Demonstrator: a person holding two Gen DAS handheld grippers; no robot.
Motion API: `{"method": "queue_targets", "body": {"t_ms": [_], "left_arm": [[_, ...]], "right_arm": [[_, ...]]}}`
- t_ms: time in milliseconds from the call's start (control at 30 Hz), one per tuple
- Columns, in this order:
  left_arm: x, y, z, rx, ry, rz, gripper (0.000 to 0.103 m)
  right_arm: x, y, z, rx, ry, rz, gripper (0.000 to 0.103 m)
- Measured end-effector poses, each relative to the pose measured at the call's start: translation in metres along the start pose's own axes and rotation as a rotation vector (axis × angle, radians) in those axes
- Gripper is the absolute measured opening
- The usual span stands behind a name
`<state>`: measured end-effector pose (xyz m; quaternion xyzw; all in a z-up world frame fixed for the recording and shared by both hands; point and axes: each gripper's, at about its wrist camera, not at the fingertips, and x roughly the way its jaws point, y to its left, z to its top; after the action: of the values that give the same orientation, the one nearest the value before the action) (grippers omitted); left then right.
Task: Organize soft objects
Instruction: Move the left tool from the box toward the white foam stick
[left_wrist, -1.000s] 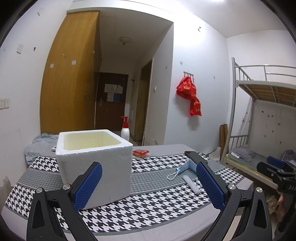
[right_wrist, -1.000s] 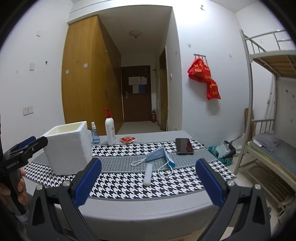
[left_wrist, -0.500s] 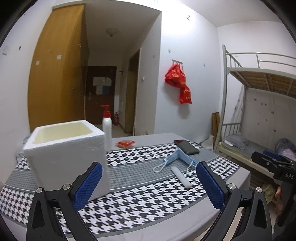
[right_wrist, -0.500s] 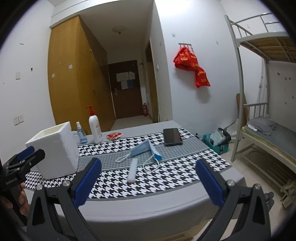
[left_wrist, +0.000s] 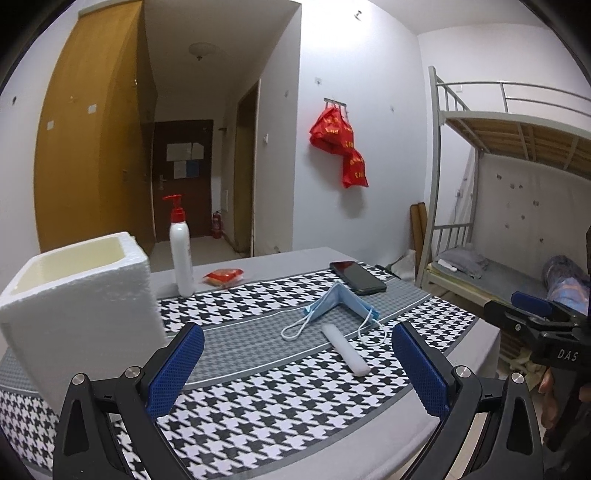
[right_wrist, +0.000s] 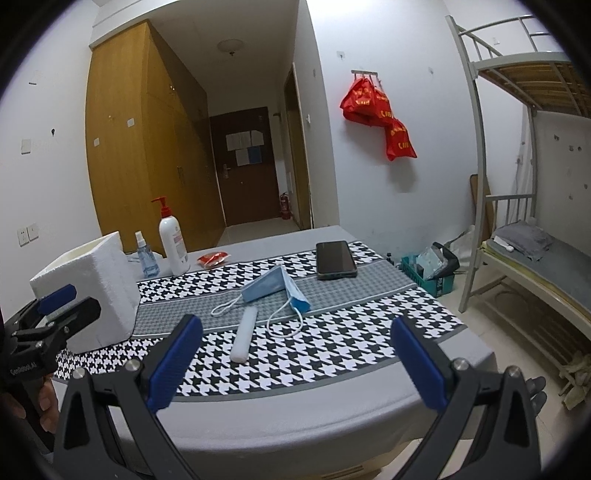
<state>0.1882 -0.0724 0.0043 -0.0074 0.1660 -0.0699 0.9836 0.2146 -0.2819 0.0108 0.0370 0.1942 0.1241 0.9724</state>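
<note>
Mask (right_wrist: 275, 286) lies folded, tented; white stick (right_wrist: 244, 334) points toward it.

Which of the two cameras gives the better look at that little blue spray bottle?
The right wrist view. The small spray bottle stands in plain sight between the white foam box and the pump bottle. In the left wrist view it does not show at all, probably hidden behind the box.

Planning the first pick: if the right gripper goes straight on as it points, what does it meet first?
Probably the white foam stick, lying just ahead between the open right gripper fingers' line; the mask sits behind it. Depth is uncertain.
</note>
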Motion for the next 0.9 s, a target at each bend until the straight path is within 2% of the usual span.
{"method": "queue_targets", "body": {"t_ms": [167,667,900], "left_arm": [[0.015,-0.007,0.0,-0.002,0.036,-0.028,0.102],[0.063,-0.032,-0.003,0.014,0.136,-0.052,0.102],[0.089,-0.04,-0.006,-0.01,0.197,-0.075,0.102]], "right_arm": [[0.012,-0.01,0.001,0.014,0.019,-0.003,0.103],[0.036,-0.03,0.002,0.011,0.068,-0.006,0.103],[0.039,-0.042,0.002,0.029,0.075,-0.022,0.103]]}}
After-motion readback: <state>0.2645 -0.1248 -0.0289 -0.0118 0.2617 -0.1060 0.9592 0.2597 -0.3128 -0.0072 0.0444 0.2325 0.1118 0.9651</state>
